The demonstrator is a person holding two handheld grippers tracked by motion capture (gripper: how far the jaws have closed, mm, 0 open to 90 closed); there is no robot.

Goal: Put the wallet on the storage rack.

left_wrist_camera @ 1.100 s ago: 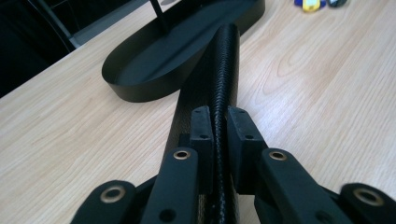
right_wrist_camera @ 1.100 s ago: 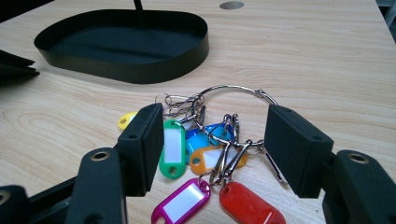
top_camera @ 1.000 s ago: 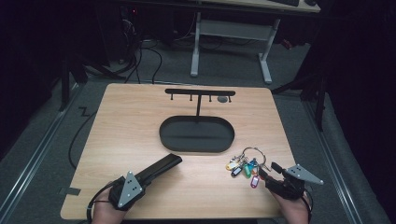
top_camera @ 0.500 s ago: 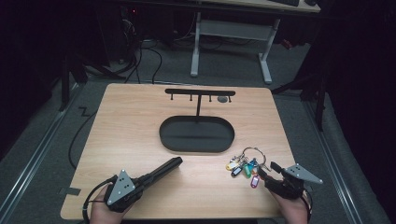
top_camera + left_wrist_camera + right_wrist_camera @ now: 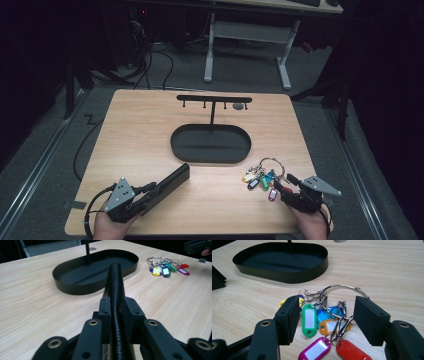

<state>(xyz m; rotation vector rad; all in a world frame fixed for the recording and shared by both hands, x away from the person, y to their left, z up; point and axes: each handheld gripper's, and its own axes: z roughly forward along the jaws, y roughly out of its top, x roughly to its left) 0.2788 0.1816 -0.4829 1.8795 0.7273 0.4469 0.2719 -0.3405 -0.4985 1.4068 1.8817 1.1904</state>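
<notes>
A: Where is the black case [image 5: 169, 183] seen?
B: At the lower left of the high view, lying on the table [image 5: 150, 130]. It is pinched by the left gripper [image 5: 150, 194], whose jaws have just been loosened a little.

A: And the right gripper [image 5: 285, 182]?
B: Its jaws are spread around the key bunch [image 5: 324, 317] at the lower right, near the black tray [image 5: 210, 144].

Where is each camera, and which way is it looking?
High view: above the person's side, looking forward and down at the table; both hands and the left gripper and right gripper show.
Left gripper view: on that gripper, looking along the black case between its jaws.
Right gripper view: on that gripper, jaws either side of the key tags.
All three share the black oval tray.
</notes>
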